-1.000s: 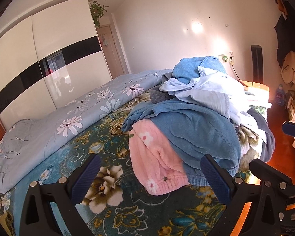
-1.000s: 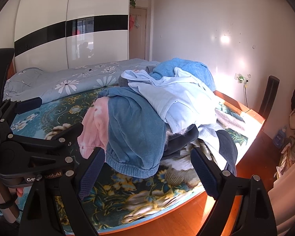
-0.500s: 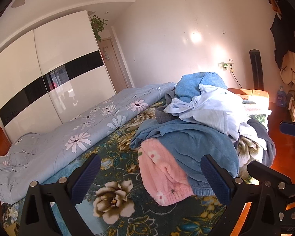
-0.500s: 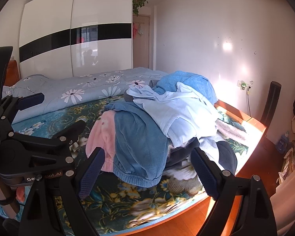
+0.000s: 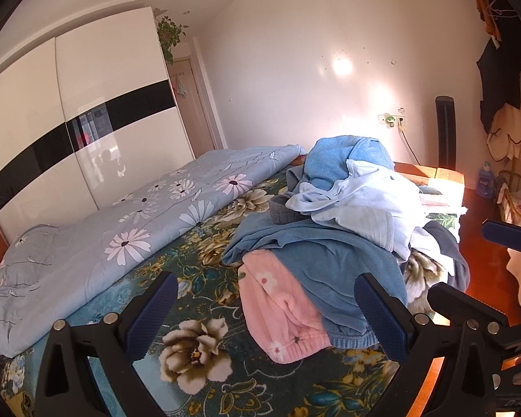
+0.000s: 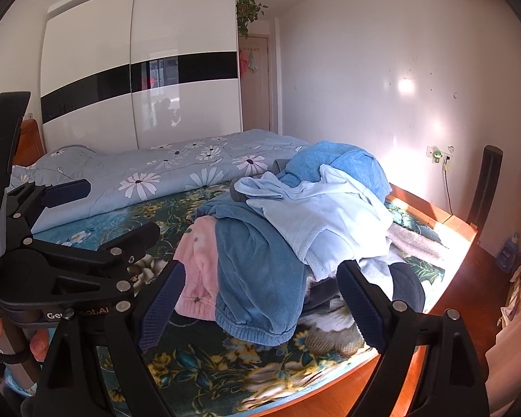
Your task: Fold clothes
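Observation:
A heap of clothes lies on the bed's near right part. On it are a pink fleece piece [image 5: 281,309] [image 6: 198,267], a mid-blue fleece garment [image 5: 330,271] [image 6: 257,271], a pale blue top [image 5: 361,205] [image 6: 323,219] and a brighter blue garment [image 5: 337,156] [image 6: 333,163] at the back. My left gripper [image 5: 264,316] is open and empty, held back from the heap. My right gripper [image 6: 260,305] is open and empty, in front of the heap's near edge. The left gripper also shows in the right wrist view [image 6: 97,215], and a right fingertip [image 5: 503,236] in the left wrist view.
The bed [image 5: 191,351] has a dark teal floral cover. A folded blue daisy quilt [image 5: 128,229] [image 6: 163,173] lies along its far side. A white wardrobe [image 5: 69,121] stands behind. Wooden floor [image 6: 469,278], a dark chair back [image 6: 486,180] and hanging clothes [image 5: 503,87] are at right.
Both grippers have drawn back and tilted up from the heap, so it looks smaller and more wall and ceiling show. Both stay open. The clothes have not moved.

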Tool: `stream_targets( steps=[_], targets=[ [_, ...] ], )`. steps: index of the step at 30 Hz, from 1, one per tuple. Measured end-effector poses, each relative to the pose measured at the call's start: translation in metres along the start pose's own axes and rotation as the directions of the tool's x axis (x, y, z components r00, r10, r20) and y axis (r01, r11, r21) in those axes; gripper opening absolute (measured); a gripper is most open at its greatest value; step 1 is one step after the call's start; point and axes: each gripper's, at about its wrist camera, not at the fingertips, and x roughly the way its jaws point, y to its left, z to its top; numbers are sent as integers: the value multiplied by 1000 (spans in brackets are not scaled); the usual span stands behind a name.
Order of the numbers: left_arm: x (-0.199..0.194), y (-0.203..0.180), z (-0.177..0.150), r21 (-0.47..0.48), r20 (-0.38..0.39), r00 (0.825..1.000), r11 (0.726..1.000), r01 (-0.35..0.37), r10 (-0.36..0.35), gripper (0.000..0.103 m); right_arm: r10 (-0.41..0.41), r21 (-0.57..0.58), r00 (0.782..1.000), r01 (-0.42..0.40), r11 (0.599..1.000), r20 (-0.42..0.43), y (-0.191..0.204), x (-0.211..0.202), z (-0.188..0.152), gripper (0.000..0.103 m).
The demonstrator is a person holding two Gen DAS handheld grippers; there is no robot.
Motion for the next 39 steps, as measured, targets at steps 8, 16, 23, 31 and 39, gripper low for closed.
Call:
stream_targets(
  steps=[8, 16, 23, 31, 39],
  targets=[
    [-2, 0, 13, 15, -10, 1000, 1000, -14, 14, 103, 2, -20, 1000, -1, 1000, 17, -2, -2, 12, 90],
    [-2, 6, 14, -19, -6, 1000, 1000, 2, -2, 103, 18, -14, 999, -17, 1000, 39, -4, -1, 15, 95],
    [5, 4, 7, -20, -11, 1000, 1000, 18, -18, 103, 26, 0, 1000, -26, 1000, 13, -8, 9, 11, 99],
    [11, 17, -7, -11, 21, 1000, 1000, -13, 13, 103, 5, 17, 1000, -5, 1000, 10, -34, 21, 10, 99],
    [29, 49, -30, -94, -23, 1000, 996, 12, -14, 103, -48, 178, 994, 64, 982, -93, -97, 78, 7, 99]
  ],
)
